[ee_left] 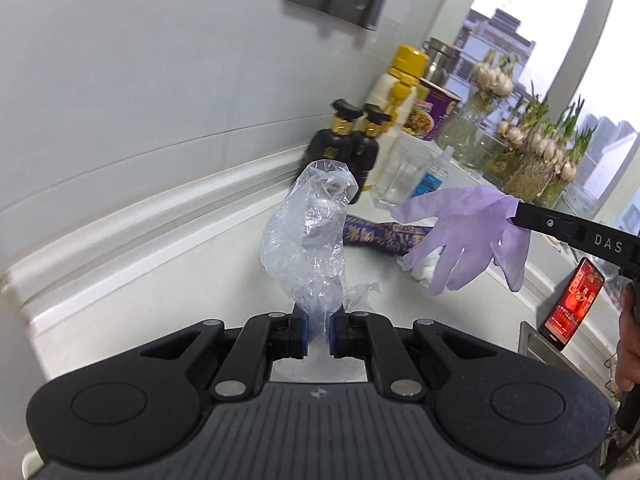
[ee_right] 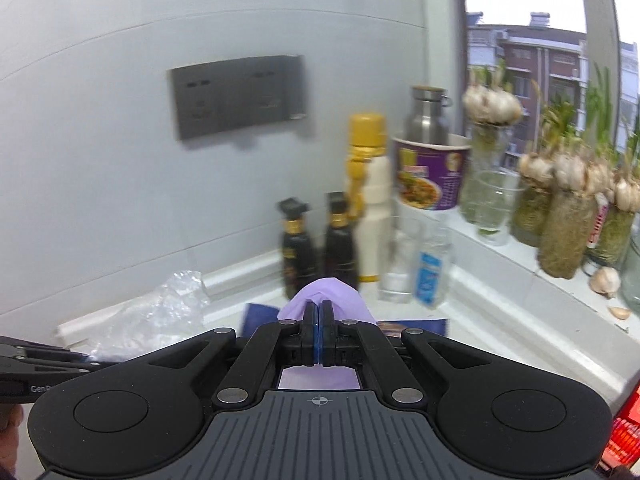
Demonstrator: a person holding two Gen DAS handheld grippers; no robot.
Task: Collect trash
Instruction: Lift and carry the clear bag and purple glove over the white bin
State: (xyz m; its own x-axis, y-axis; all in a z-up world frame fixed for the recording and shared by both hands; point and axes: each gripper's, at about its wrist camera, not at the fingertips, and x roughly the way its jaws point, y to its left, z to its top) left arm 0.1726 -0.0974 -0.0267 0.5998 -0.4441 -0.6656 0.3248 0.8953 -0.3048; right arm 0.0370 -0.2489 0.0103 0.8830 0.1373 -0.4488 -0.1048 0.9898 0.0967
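Left gripper (ee_left: pixel 318 334), angled down toward the white countertop (ee_left: pixel 160 280): jaws nearly together, clamped on a crumpled clear plastic bag (ee_left: pixel 308 236) that stands up above the counter. Right gripper (ee_right: pixel 319 334), pointing more nearly level: jaws fully together, pinching a purple disposable glove (ee_left: pixel 464 236) by its cuff; in the left wrist view the glove's fingers hang clear of the counter. Beneath the glove lie a purple patterned wrapper (ee_left: pixel 384 236) and a white tissue wad (ee_left: pixel 426 270). The right gripper's finger reads "DAS". Two dark bottles (ee_left: pixel 344 148) stand against the wall behind.
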